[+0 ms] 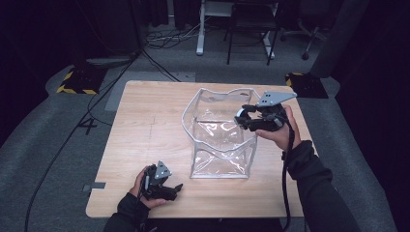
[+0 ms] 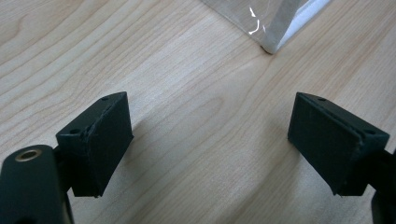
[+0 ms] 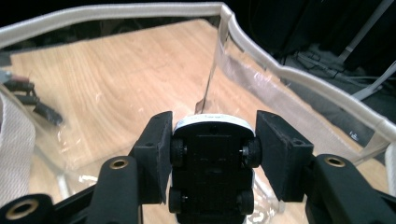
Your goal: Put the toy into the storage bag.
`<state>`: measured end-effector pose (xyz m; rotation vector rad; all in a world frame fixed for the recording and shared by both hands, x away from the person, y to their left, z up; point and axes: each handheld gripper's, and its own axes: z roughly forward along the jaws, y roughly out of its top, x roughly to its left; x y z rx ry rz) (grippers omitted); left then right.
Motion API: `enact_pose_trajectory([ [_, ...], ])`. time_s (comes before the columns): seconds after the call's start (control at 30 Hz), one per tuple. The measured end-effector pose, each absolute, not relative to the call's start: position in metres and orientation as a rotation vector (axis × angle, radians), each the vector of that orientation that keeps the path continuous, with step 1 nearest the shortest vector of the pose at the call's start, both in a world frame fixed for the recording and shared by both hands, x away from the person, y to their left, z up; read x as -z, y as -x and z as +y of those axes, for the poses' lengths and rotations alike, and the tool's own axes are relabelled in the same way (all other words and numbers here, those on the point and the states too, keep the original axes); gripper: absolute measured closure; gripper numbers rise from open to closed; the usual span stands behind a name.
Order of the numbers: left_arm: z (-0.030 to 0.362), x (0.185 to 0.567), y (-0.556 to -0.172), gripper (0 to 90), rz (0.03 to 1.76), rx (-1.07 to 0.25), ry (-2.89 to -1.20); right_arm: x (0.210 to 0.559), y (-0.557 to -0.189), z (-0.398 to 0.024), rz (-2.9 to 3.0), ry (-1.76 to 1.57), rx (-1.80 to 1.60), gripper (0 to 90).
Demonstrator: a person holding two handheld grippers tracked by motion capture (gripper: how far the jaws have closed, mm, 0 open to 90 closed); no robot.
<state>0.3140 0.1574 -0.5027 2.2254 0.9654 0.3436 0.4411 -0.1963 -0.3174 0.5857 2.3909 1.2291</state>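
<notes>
On the pale wooden table [image 1: 145, 121], the right gripper [image 3: 212, 140] pinches a toy car [image 3: 212, 177] over the clear bag [image 1: 217, 140], ready to lower and release it, while the left gripper [image 1: 162, 181] rests spread near the table's front.

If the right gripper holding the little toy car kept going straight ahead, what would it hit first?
Probably the clear bag: the right gripper points the toy car into its open top, likely meeting the bag's bottom first.

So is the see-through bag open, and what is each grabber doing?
Clear plastic bag: upright on the table, top open.
Toy car: underside facing the camera, clamped between the right gripper's jaws over the bag's open top.
Right gripper: shut on the toy car.
Left gripper: open, holding nothing, above bare wooden table.
</notes>
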Motion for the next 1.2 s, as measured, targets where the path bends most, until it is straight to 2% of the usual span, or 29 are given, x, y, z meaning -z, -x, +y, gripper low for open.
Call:
enact_pose_trajectory([
  [1.2,0.157,0.503,-0.314,14.0,0.965,-0.343,-2.226,0.313,-0.451,-0.21,2.601,-0.622,-0.9,48.3],
])
